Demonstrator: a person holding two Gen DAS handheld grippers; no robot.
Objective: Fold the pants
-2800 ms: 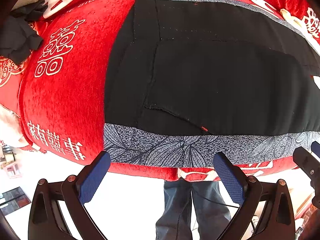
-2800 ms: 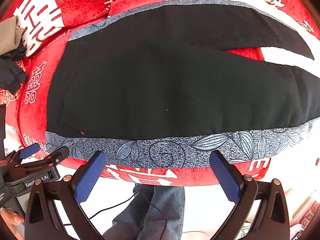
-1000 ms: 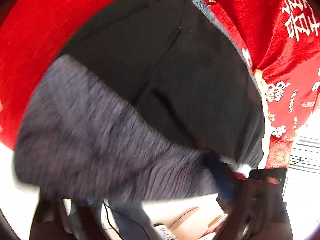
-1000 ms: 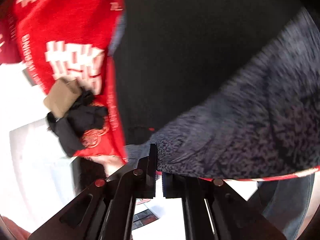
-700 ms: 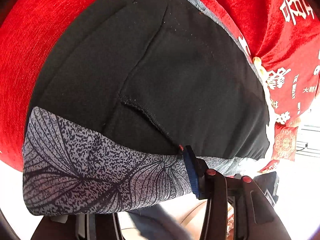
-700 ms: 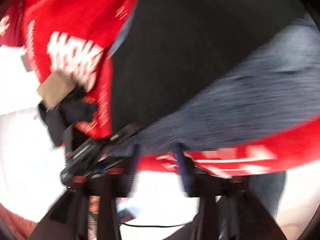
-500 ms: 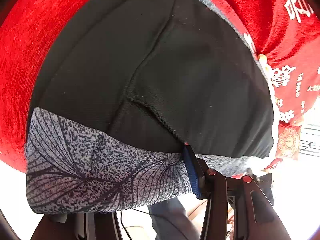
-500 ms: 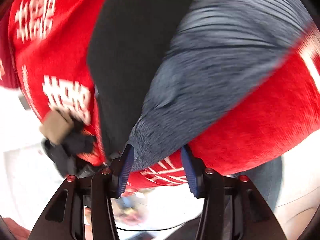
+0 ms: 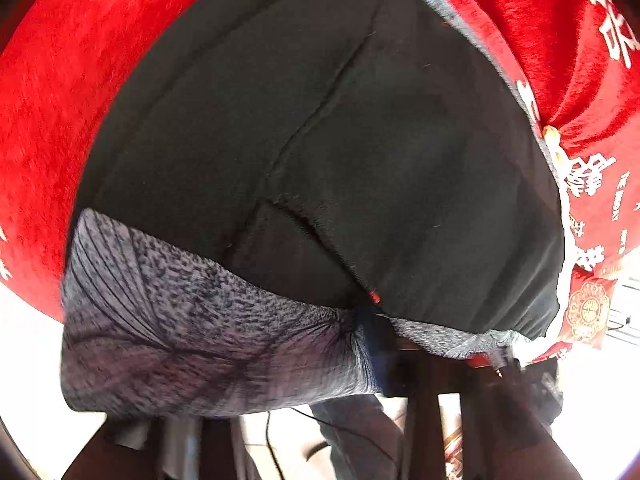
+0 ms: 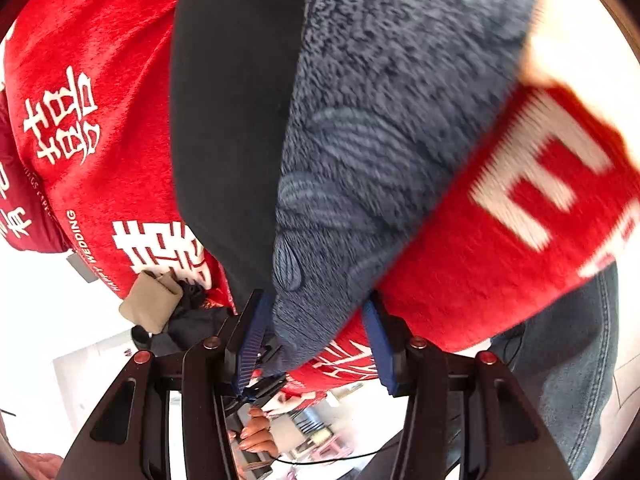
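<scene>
where readable, red cloth point(image 10: 100, 184) says "wedding".

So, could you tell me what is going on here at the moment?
A person with a claw in each hand is folding black pants with a grey leaf-print band on a red cloth. The left claw is shut on the band. The right claw has just been closing around a corner of the band, its pads not yet pressing.
</scene>
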